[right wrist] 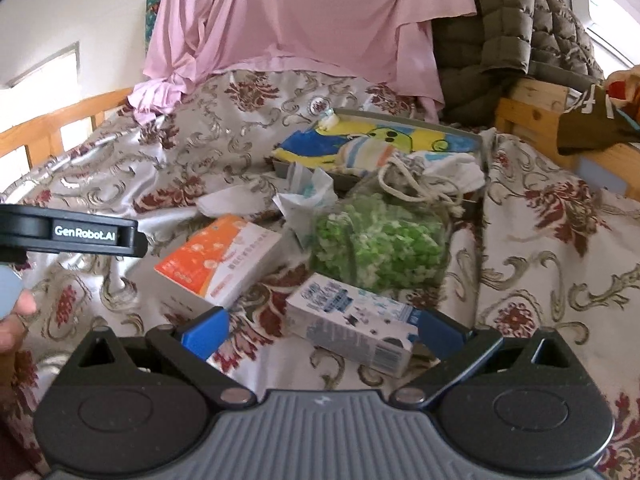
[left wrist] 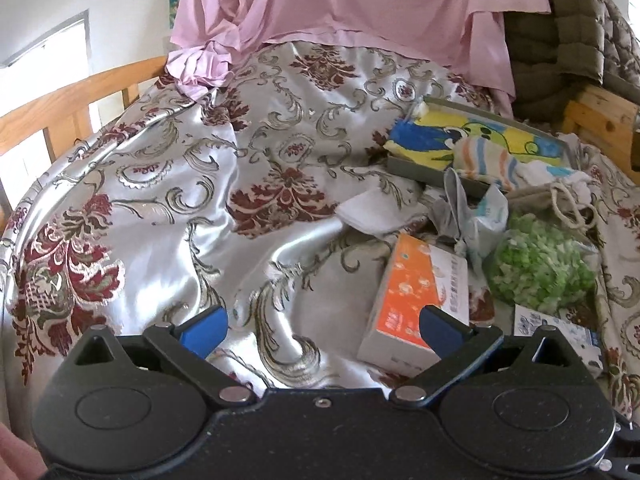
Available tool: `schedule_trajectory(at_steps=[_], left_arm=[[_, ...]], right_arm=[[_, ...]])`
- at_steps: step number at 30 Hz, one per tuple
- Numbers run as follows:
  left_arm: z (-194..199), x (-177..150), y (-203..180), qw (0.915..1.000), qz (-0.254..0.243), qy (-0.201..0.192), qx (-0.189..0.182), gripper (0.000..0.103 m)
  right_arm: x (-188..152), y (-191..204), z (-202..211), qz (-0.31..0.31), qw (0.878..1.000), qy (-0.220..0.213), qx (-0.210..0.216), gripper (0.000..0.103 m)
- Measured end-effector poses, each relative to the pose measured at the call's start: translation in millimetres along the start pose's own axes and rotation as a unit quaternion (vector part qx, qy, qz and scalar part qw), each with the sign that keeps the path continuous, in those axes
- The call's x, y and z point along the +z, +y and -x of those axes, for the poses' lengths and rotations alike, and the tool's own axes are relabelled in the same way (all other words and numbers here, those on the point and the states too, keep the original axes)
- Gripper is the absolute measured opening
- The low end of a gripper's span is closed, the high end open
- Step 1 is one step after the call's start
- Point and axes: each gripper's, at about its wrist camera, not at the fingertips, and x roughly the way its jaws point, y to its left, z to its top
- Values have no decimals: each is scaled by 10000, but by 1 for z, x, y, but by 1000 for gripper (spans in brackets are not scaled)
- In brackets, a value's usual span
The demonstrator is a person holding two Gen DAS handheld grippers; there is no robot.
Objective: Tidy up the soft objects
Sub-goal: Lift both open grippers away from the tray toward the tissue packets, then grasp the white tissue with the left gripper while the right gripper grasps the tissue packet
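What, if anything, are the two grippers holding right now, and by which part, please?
Nothing is held. The left gripper and the right gripper are both open with nothing between their fingers, above the patterned bedspread.

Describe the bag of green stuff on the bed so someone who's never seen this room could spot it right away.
Start at the shallow grey tray holding the yellow and blue cloth on the patterned bedspread. Just in front of it, nearer the camera, lies the clear bag of green bits, under a beige drawstring pouch. It is the only green thing there; the packs beside it are orange and blue-and-white.
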Motion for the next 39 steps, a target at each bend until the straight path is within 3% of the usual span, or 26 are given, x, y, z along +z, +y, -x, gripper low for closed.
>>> schedule_trajectory(at_steps=[6, 12, 18, 27, 33, 39], left_arm=[[-8, 12, 12, 9998, 161, -115, 86, 102], [-25, 25, 18, 9997, 233, 7, 51, 102], [-44, 45, 10, 9999, -121, -21, -81, 102], [-97, 76, 8, 9949, -802, 128, -606, 102], [-122, 82, 28, 9963, -237, 32, -825, 102], [-135, 86, 24, 9933, -391, -242, -1057, 102]], right_arm=[[10, 4, -12, 77, 9997, -182, 140, 103], [21, 5, -30, 202, 9993, -237, 203, 103], [33, 2, -46, 191, 9992, -269, 224, 103], [50, -5, -64, 139, 9994, -266, 179, 103], [59, -5, -78, 113, 9997, -204, 99, 103], [69, -2, -91, 82, 9998, -175, 11, 103]])
